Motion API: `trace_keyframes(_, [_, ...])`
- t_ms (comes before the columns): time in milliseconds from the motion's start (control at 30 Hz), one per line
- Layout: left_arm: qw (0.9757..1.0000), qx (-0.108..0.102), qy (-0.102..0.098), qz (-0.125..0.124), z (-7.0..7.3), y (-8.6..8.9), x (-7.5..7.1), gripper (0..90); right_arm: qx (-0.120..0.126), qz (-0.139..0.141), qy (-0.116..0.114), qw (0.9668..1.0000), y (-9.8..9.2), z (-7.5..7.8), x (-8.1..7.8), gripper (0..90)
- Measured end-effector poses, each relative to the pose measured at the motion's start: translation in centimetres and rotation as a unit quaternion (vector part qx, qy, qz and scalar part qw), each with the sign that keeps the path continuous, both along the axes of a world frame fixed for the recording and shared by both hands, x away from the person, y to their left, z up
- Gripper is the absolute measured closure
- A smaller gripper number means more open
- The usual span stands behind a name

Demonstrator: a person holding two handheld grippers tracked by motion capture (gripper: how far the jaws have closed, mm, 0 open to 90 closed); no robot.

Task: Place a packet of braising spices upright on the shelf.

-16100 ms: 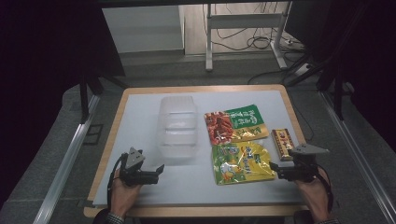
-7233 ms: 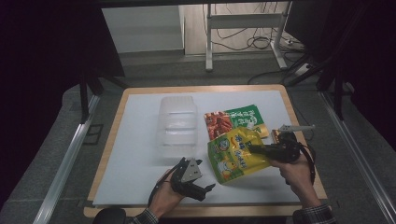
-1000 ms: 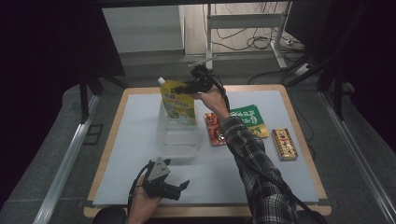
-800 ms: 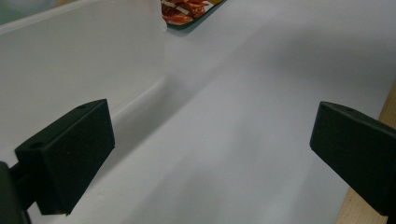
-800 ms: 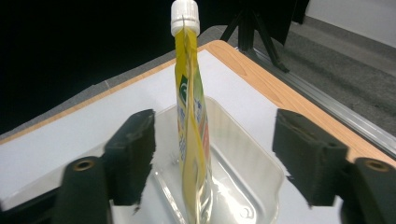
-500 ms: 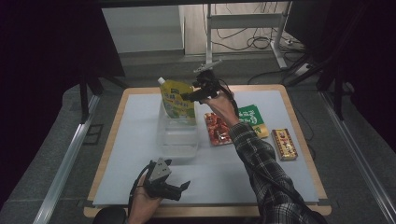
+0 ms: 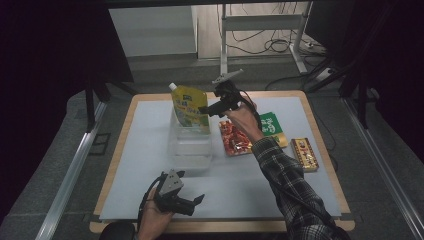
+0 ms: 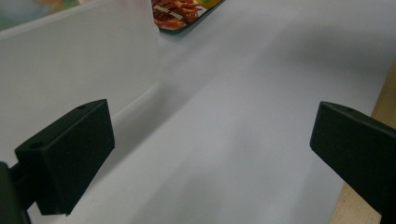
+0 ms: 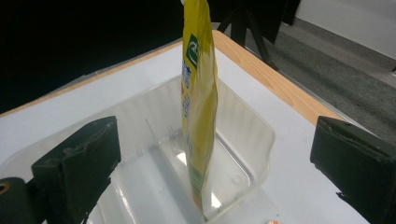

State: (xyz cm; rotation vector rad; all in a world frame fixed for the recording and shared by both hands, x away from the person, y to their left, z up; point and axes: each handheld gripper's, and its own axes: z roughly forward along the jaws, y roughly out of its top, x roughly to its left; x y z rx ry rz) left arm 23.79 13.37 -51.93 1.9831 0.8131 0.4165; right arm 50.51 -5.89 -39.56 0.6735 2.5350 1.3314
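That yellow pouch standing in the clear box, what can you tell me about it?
The pouch is a flat, glossy yellow plastic bag with a green logo, printed pictures and a white spout at its top corner. It stands upright on its bottom edge in the far compartment of the clear box. The right tool, jaws just opened, sits beside it without gripping.

Yellow spouted pouch upright in clear container
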Motion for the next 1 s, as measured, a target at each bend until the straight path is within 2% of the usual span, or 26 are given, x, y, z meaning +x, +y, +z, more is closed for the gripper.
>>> trace_keyframes(200, [1.0,-0.001,0.0,-0.002,0.0,0.0,0.0,0.0,0.009,0.007,-0.001,0.9999,-0.7,-0.1,-0.8,0.0])
trace_keyframes(367, [1.0,-0.001,0.0,-0.004,0.0,-0.1,0.0,0.0,-0.01,0.013,0.003,0.9999,-1.3,-0.6,-1.9,0.0])
trace_keyframes(500, [1.0,0.001,0.0,-0.007,0.0,-0.2,0.0,0.0,-0.017,0.012,0.006,0.9998,-1.8,-1.0,-2.6,0.0])
trace_keyframes(633, [1.0,0.001,0.0,-0.009,-0.1,-0.2,0.0,0.0,-0.02,0.01,-0.004,0.9997,-2.4,-1.2,-3.4,0.0])
trace_keyframes(733, [1.0,0.002,0.001,-0.01,-0.1,-0.2,0.0,0.0,-0.016,0.011,0.0,0.9998,-2.8,-1.3,-4.0,0.0])
trace_keyframes(1000, [0.9999,0.001,0.0,-0.015,-0.1,-0.5,-0.1,0.0,-0.013,0.013,-0.008,0.9998,-3.9,-1.6,-5.5,0.0])
